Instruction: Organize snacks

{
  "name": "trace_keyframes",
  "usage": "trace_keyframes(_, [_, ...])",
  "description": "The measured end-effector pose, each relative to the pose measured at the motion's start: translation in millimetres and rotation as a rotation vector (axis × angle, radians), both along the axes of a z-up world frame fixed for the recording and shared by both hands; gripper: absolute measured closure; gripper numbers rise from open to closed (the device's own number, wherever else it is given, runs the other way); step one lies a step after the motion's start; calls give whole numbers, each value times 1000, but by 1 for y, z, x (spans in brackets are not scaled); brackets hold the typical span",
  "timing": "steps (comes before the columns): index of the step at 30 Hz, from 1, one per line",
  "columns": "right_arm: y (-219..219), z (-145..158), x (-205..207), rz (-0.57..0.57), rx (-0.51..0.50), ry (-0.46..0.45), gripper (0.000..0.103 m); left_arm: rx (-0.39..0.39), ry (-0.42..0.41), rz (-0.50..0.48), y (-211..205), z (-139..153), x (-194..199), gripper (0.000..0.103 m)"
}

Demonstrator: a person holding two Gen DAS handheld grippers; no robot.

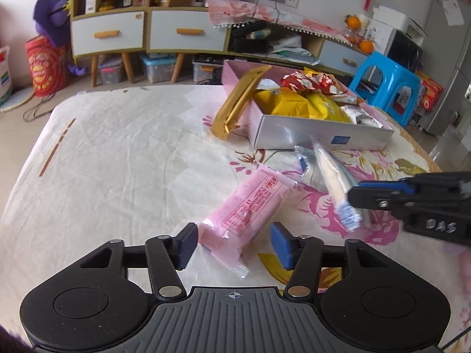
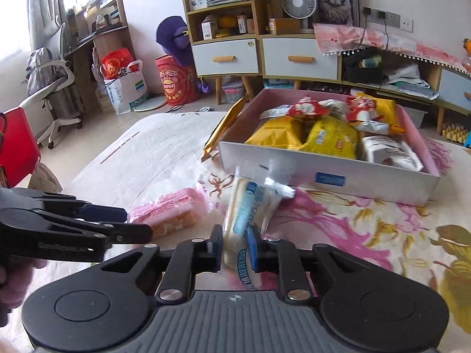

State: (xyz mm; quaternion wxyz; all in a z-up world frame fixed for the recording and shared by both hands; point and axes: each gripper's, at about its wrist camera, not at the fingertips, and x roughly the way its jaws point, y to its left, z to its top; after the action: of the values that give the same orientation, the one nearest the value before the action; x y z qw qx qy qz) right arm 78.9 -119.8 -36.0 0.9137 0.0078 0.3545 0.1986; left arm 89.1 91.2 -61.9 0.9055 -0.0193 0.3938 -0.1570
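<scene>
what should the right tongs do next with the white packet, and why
Probably lift the white packet and carry it forward over the box. The right tongs look shut on it, and the open box holding other snacks sits just ahead. The left tongs are open around the pink packet.

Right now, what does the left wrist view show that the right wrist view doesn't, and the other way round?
Only the left wrist view shows the bright blue plastic stool and the oranges behind the box. Only the right wrist view shows the white office chair and the framed cat picture. Both show the pink-lined cardboard snack box, the pink wrapped snack bar between the open left gripper, and the white-and-blue wrapped snack clamped in the right gripper.
</scene>
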Motion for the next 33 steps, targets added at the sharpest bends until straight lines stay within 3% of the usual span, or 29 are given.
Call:
trace_keyframes(4, [-9,3,-1,-17,-16,24,97,49,-27,-36,-9,-1,0,36])
trace_keyframes(7, [-10,4,-3,-37,-5,46,89,89,-50,-63,-15,-1,-1,29])
trace_keyframes(9, [-8,2,-5,-37,1,47,67,114,-68,-76,-17,-2,0,24])
trace_keyframes(11, [-5,1,-6,-37,14,39,53,134,-87,-88,-19,-2,0,19])
trace_keyframes(12, [-3,0,-6,-36,22,38,51,141,-95,-93,-20,-2,2,17])
trace_keyframes(23, [15,-24,-4,-30,-74,9,56,137,-60,-91,-19,-14,11,19])
trace_keyframes(25, [15,-24,-4,-28,-85,2,61,131,-51,-94,-22,-13,10,19])
trace_keyframes(26, [15,-24,-4,-28,-89,3,69,129,-49,-96,-24,-13,9,20])
trace_keyframes(33, [11,-24,-9,-26,-77,-9,81,132,-40,-92,-31,-9,2,34])
